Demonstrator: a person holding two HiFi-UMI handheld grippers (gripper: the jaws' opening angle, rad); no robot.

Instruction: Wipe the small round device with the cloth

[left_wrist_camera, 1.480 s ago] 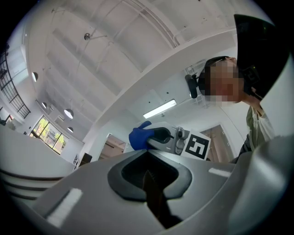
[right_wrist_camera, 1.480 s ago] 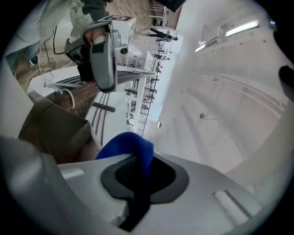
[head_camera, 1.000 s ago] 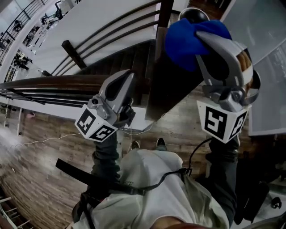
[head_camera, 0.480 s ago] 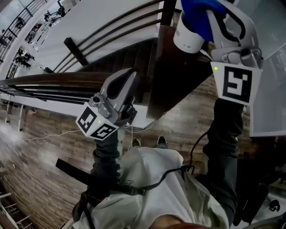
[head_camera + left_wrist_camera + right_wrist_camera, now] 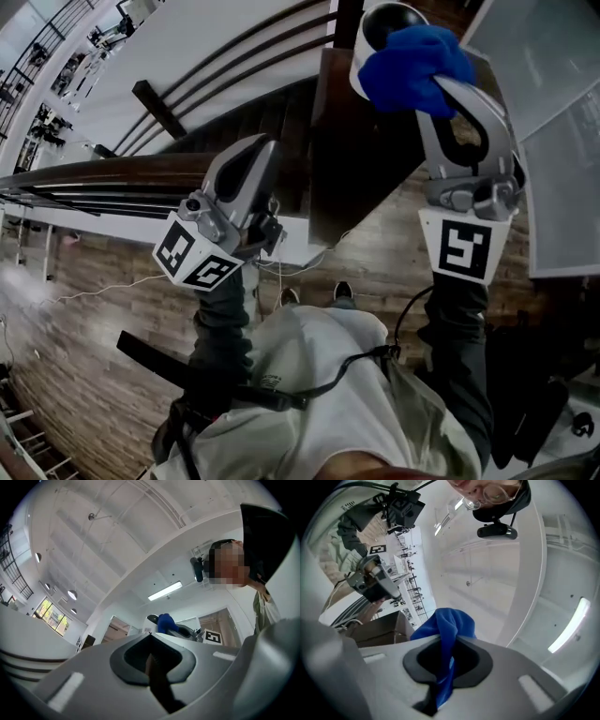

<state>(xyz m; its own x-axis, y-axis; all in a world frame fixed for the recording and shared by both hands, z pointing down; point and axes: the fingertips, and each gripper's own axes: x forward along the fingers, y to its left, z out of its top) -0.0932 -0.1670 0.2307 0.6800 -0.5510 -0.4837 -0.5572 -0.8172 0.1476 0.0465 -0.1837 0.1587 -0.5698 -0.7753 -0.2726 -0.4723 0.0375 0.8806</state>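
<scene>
While the right gripper (image 5: 441,89) pinches the blue cloth (image 5: 412,64) between its jaws, the cloth lies bunched against the small round device (image 5: 380,23) and covers its right side. The device has a white body and a dark domed top, and stands at the top end of a dark wooden post (image 5: 352,141), near the upper edge of the head view. In the right gripper view a fold of cloth runs down through the jaw gap. The left gripper (image 5: 255,159) is lower and to the left, well apart from the device, jaws pressed together with nothing between them.
</scene>
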